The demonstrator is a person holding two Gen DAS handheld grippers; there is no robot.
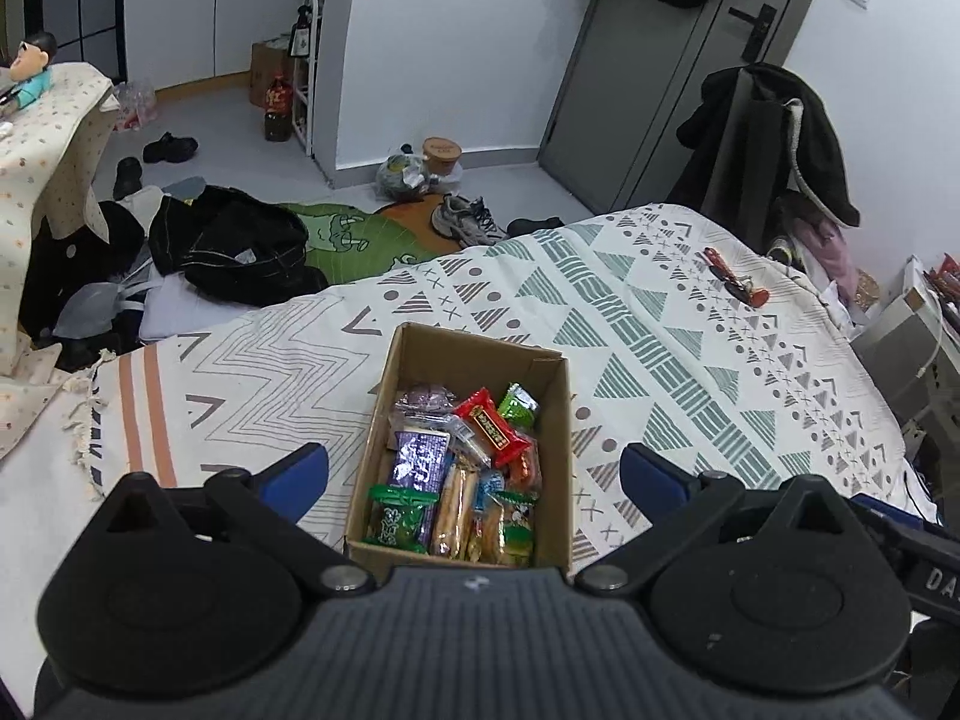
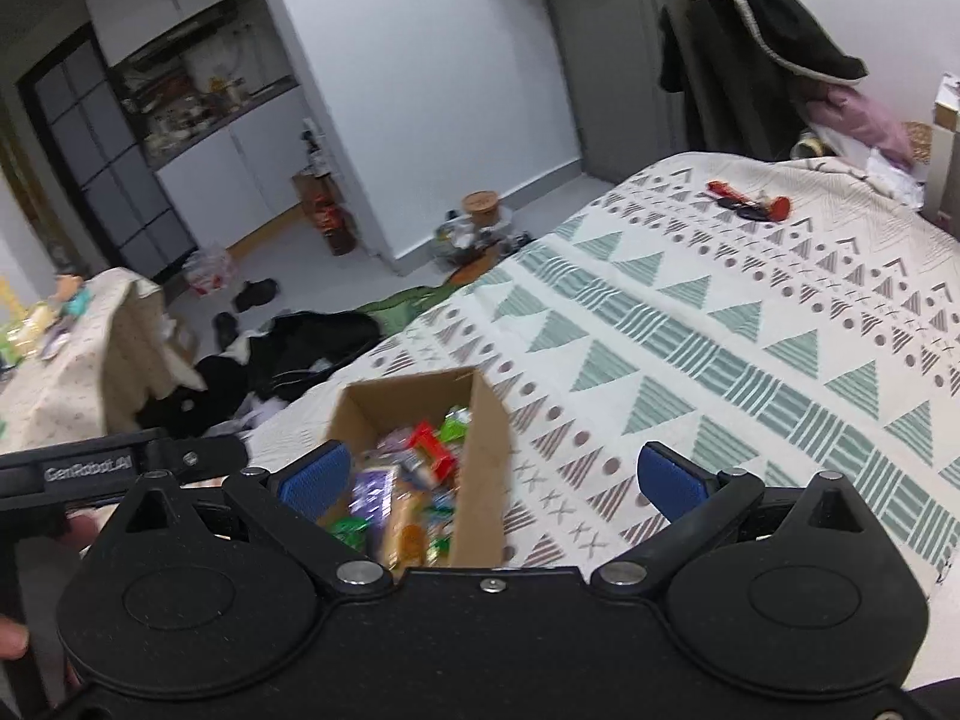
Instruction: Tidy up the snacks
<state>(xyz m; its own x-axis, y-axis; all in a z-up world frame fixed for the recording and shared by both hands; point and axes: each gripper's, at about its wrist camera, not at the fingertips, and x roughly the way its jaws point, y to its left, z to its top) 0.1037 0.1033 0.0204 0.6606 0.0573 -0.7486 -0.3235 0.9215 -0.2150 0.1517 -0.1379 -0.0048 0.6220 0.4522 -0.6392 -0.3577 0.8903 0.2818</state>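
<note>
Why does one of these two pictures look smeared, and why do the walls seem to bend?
Right wrist view: motion blur smears the snacks in the cardboard box. Left wrist view: the same snacks are sharp, wrappers glinting. Both views: the fisheye lens bows straight lines such as the door near the edges.

Bedroom clutter around a patterned bed
Dark coat point(image 1: 774, 138) drapes a chair; sneakers point(image 1: 465, 221) and green cushion point(image 1: 354, 240) lie on the floor.
</note>
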